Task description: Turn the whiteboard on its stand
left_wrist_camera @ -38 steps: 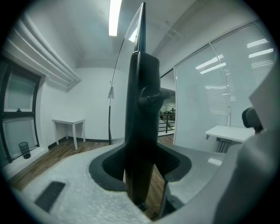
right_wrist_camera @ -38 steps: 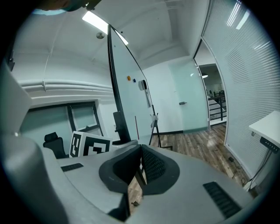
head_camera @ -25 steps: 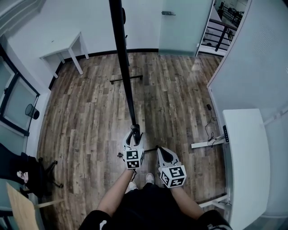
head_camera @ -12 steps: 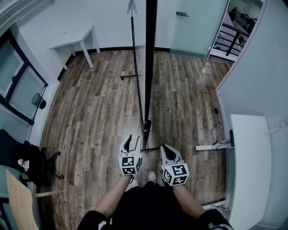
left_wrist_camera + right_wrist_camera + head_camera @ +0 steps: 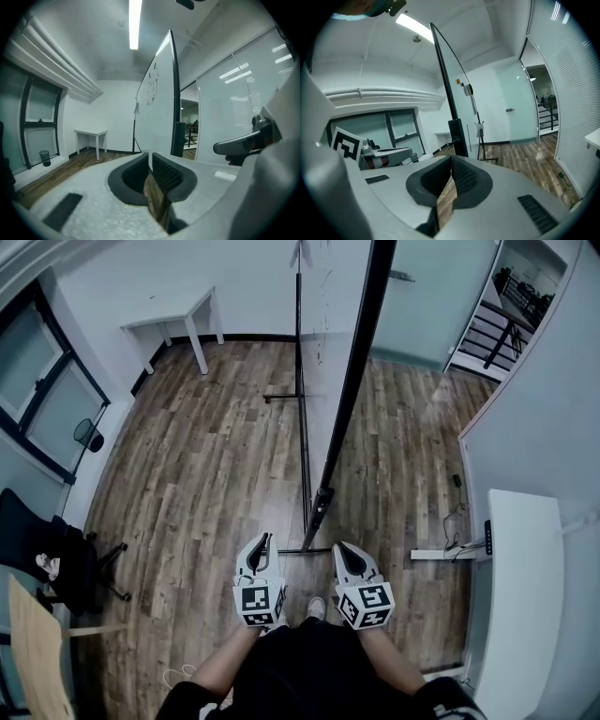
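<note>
The whiteboard (image 5: 323,343) hangs on its black stand (image 5: 302,456) straight ahead, seen nearly edge-on, with its black-framed end (image 5: 321,505) nearest me. My left gripper (image 5: 262,542) is down to the left of that end, clear of it. Its jaws have just been closing and now meet with nothing between them. Just right of the end, my right gripper (image 5: 341,549) is shut and empty. In the left gripper view the whiteboard (image 5: 157,108) rises beyond the left gripper (image 5: 150,155). In the right gripper view the board's end bracket (image 5: 458,138) stands behind the right gripper (image 5: 451,160).
The stand's feet lie on the wood floor far (image 5: 281,397) and near (image 5: 305,550). A white table (image 5: 173,320) stands at the back left, a white desk (image 5: 516,596) at the right with cables (image 5: 455,521) beside it. A black chair (image 5: 37,549) and bin (image 5: 89,435) stand at the left.
The left gripper has drawn back from the board's near end and its jaws have come together. The board now lies at a different angle, leaning to the upper right of the view.
</note>
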